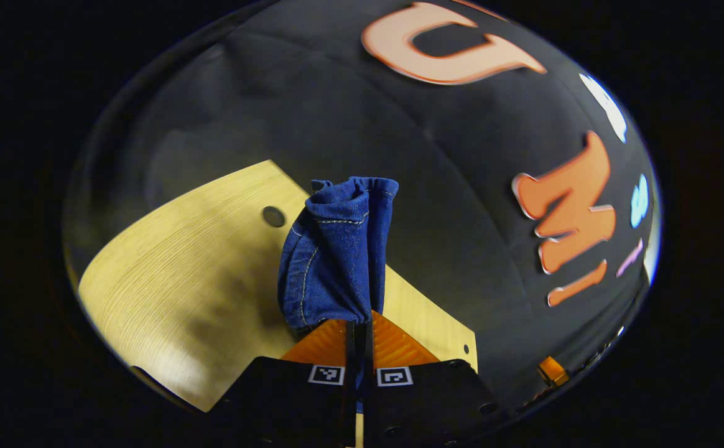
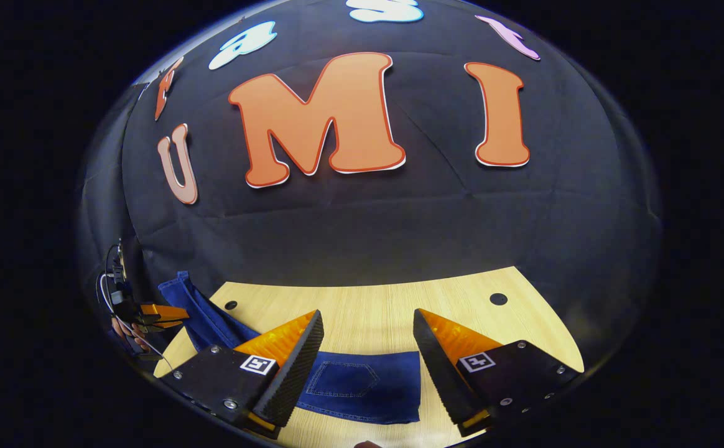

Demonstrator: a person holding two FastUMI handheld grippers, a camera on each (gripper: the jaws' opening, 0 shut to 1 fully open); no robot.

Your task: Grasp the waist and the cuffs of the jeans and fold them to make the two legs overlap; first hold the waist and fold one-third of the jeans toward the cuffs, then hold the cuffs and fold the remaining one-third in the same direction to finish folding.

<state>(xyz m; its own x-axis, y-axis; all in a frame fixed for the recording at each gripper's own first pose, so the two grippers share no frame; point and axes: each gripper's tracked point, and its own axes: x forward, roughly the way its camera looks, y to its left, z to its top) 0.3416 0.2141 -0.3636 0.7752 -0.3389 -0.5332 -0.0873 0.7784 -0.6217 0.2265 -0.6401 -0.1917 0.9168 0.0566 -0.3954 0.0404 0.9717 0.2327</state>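
Observation:
The blue jeans (image 1: 337,249) stick up in a bunch from my left gripper (image 1: 359,320), which is shut on a hemmed end of them above the wooden table (image 1: 200,261). In the right gripper view, the jeans (image 2: 362,382) lie flat on the table (image 2: 368,298) with a back pocket facing up. My right gripper (image 2: 368,323) hangs open over that part, touching nothing. Far left in this view, the left gripper (image 2: 150,314) and the hand holding it lift the other end of the jeans off the table.
The table has small round holes (image 2: 498,298) near its far corners, another hole (image 1: 273,216) showing beside the lifted denim. The black booth wall stands close behind the table's far edge. Bare wood lies right of the jeans.

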